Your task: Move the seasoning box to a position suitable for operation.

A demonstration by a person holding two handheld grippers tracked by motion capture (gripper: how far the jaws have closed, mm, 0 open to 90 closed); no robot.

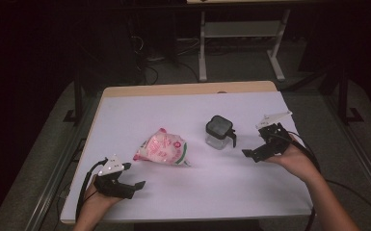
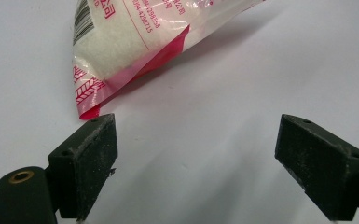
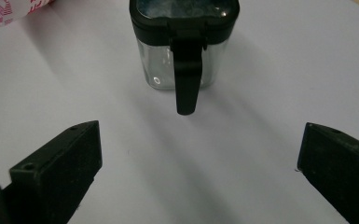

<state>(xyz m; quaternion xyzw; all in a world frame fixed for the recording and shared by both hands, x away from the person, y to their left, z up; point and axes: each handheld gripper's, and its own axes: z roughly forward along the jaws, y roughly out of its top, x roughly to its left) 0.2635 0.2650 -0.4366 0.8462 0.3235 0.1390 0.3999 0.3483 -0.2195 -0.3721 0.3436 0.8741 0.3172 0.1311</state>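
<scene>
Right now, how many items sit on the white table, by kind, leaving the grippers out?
Plastic bag of white grains, pink print: 1
Clear jar with black lid and handle: 1
Total: 2

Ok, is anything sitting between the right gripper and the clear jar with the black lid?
Nothing visible. In the right gripper view, only bare white table surface lies between the open right gripper and the jar, whose black handle points toward it. The pink-and-white bag lies off to the jar's side.
</scene>
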